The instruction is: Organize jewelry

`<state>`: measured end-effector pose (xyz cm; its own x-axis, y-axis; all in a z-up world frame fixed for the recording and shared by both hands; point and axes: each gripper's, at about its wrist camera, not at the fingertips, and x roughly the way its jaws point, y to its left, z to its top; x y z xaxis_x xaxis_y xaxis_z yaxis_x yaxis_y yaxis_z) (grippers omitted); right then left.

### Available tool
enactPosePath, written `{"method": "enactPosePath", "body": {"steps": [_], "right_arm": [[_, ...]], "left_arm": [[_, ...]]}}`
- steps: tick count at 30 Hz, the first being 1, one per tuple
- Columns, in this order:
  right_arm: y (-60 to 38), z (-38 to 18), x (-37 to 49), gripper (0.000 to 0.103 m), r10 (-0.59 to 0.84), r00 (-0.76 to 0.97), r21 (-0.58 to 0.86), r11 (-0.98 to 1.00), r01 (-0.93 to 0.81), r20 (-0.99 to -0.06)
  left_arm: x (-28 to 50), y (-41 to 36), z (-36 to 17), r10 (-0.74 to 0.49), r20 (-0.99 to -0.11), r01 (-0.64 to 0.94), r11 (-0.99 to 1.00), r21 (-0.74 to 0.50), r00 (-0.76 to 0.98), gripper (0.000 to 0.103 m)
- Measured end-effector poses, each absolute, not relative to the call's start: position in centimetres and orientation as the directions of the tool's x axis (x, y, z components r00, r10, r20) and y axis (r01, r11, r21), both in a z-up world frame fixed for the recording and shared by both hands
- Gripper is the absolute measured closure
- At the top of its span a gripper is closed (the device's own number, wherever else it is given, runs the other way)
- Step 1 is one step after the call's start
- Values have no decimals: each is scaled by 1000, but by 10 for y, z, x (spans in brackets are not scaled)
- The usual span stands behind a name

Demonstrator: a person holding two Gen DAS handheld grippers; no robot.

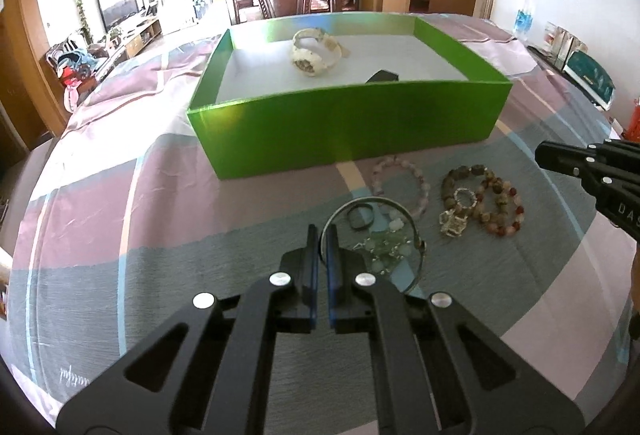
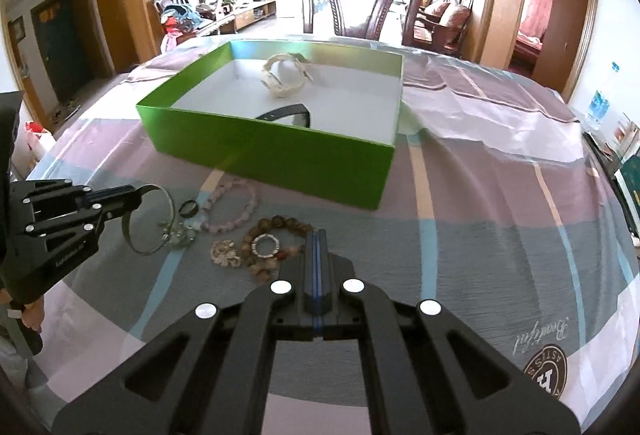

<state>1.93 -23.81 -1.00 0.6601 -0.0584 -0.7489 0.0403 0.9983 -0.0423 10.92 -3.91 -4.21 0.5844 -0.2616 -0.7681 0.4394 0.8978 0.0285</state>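
My left gripper is shut on the rim of a thin silver bangle, which tilts up off the cloth with pale green charms inside its hoop. The right wrist view shows that gripper and the bangle at the left. My right gripper is shut with nothing between its fingers, just above the brown bead bracelets. A pink bead bracelet, a black ring and a sparkly ring lie loose. The green box holds a white watch and a black strap.
A checked cloth covers the table and is creased to the right of the box. A carved wooden chair stands behind the far edge. A water bottle and boxes sit at the right edge.
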Motion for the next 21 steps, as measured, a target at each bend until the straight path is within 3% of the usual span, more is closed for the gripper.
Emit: {"method": "enactPosePath", "body": {"steps": [3, 8, 11, 13, 15, 21], "right_arm": [[-240, -28, 29, 93, -88, 608, -66, 996, 59, -789], [-237, -48, 36, 90, -102, 535, -94, 995, 42, -839], [-235, -51, 36, 72, -128, 539, -123, 991, 46, -832], [-237, -51, 35, 77, -110, 535, -101, 994, 46, -838], [-239, -50, 34, 95, -76, 526, -65, 997, 39, -847], [-237, -14, 13, 95, -59, 625, -46, 998, 37, -778]], "left_arm": [[110, -39, -46, -254, -776, 438, 898, 32, 577, 98], [110, -36, -46, -251, -779, 438, 898, 33, 574, 98], [110, -36, -47, -248, -781, 437, 899, 35, 573, 98], [109, -36, -48, -247, -780, 435, 900, 36, 575, 98], [109, -35, -46, -246, -777, 430, 902, 35, 580, 100], [104, -28, -30, -266, -739, 416, 909, 21, 619, 102]]}}
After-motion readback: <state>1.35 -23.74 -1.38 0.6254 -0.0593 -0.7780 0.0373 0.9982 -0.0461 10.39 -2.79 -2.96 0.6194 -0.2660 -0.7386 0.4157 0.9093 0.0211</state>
